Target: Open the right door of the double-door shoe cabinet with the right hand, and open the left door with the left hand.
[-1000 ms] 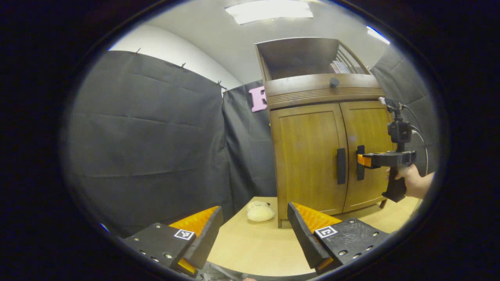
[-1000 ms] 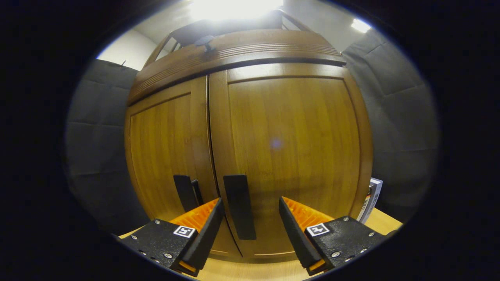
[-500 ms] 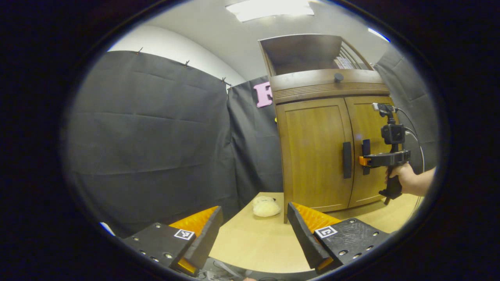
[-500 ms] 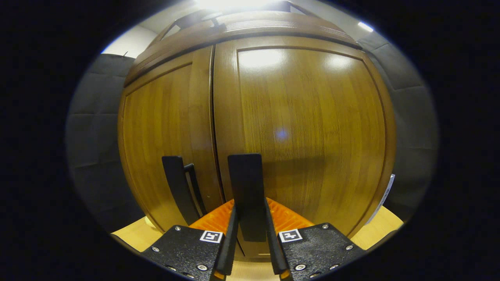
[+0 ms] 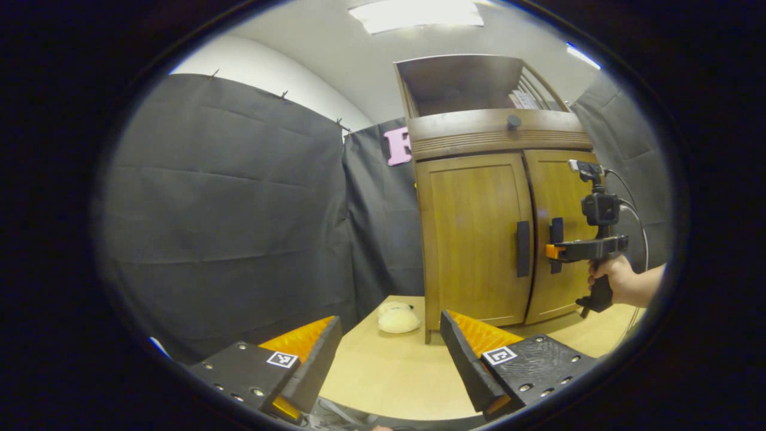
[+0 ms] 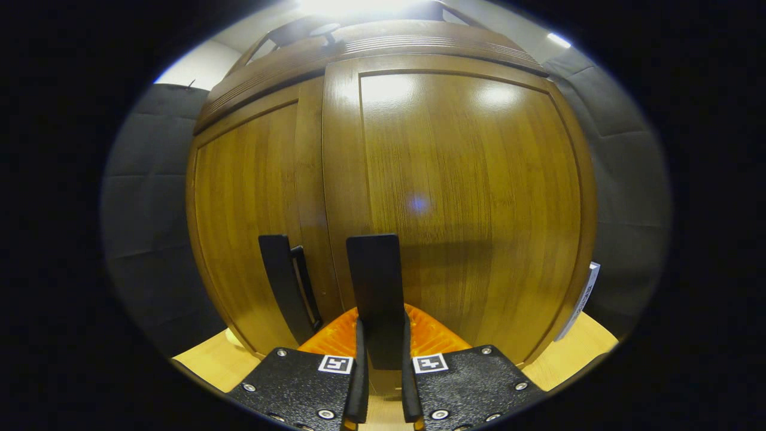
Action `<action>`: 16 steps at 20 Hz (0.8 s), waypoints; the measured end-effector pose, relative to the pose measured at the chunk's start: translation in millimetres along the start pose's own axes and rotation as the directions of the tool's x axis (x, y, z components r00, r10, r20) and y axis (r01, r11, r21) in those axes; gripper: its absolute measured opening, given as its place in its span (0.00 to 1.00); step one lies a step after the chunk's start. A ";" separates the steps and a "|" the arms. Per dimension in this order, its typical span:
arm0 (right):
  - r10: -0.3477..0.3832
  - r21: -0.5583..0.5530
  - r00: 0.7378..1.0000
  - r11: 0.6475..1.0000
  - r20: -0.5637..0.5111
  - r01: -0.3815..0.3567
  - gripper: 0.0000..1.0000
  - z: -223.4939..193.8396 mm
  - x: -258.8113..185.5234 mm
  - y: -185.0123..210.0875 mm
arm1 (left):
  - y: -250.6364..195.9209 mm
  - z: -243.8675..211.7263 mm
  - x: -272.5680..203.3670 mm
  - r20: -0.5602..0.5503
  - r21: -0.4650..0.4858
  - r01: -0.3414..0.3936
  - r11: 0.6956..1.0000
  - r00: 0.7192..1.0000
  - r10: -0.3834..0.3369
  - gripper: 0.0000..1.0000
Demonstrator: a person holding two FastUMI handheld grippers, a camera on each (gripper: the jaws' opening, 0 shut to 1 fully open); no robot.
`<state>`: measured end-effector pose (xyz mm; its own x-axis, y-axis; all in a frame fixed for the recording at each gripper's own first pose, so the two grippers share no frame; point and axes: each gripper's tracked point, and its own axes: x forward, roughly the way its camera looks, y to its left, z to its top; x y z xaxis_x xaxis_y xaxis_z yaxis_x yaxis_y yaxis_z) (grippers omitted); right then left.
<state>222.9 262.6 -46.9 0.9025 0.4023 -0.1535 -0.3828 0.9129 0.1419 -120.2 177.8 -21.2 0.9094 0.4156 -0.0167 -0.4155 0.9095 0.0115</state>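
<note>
Item: double-door shoe cabinet (image 5: 479, 239), wood, standing on the tabletop (image 5: 389, 377) against the booth wall; both doors appear shut or nearly so.

Right door (image 6: 467, 197): its handle (image 6: 376, 287), a dark upright bar with a vertical long axis, sits directly ahead of the right hand-held gripper (image 6: 380, 383), clenched between both fingers. In the left gripper view the same tool (image 5: 549, 251) meets the handle edge-on, held by a hand (image 5: 616, 281).

Left door (image 5: 476, 233): its handle (image 5: 523, 248), also upright, stands just beside the right one across the centre seam, untouched.

Left hand-held gripper (image 5: 389, 359): released, fingers spread wide, well apart from the cabinet, which lies ahead and to its right.

Judgement: the right hand is the nearer and already engaged; the coming move looks like a pull toward the holder, swinging the door about its outer edge.

Also present: a pale plush object (image 5: 395, 319) on the tabletop beside the cabinet's left foot.
</note>
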 end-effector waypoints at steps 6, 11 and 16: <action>0.023 -0.011 1.000 1.000 0.001 -0.023 0.22 3.6 -15.6 -0.7 | -17.8 -0.8 -2.6 0.002 -0.013 0.034 0.999 0.999 -0.034 1.00; 0.048 -0.011 0.999 0.999 -0.001 -0.048 0.22 -0.1 -28.0 -3.2 | -31.4 6.3 -0.7 0.016 -0.010 0.069 0.998 0.998 -0.069 1.00; 0.070 -0.017 0.998 0.997 0.000 -0.070 0.22 -1.5 -46.6 -8.1 | -59.1 10.9 -1.8 0.031 -0.013 0.116 0.993 0.993 -0.115 1.00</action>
<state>183.6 236.6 -42.4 0.8736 0.4651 -0.1433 -0.4481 0.8836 0.1359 -97.1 123.2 -11.0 0.9513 0.3079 0.0132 -0.3079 0.9514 -0.0035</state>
